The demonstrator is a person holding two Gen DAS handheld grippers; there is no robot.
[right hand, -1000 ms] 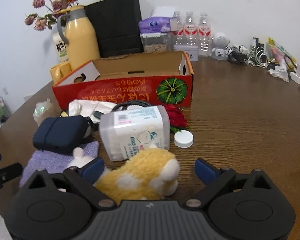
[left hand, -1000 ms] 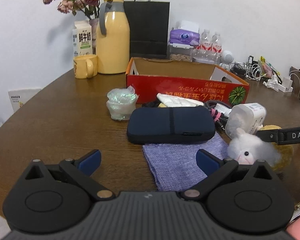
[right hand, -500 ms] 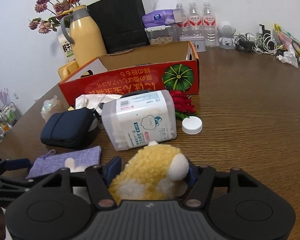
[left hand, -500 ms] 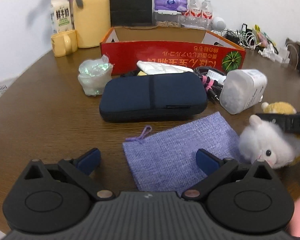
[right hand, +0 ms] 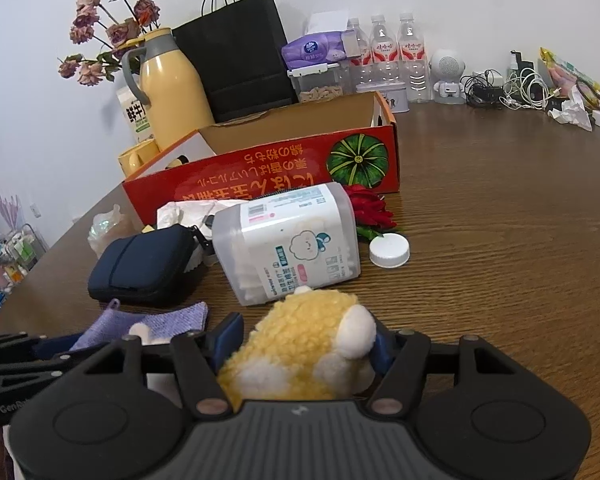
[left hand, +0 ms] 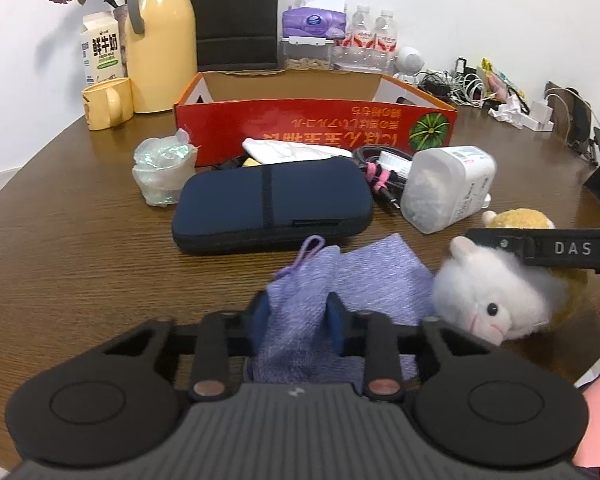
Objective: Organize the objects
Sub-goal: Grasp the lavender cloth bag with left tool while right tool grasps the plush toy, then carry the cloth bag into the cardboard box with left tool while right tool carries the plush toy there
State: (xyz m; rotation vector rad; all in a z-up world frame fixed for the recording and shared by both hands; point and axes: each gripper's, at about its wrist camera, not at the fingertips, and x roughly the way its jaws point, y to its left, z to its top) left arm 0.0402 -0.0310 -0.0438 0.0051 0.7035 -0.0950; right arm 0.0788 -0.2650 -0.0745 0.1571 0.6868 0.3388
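Pouch (left hand: 300,300) (drawstring end away) | left hand-held gripper (left hand: 298,316) closing on it

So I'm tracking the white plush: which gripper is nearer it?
Right, gripping the yellow plush against the white plush. Left is closing on the purple pouch beside it.

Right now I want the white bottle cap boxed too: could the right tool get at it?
Probably not yet: the right tool is shut on the yellow plush toy. The white cap lies unobstructed on the table ahead.
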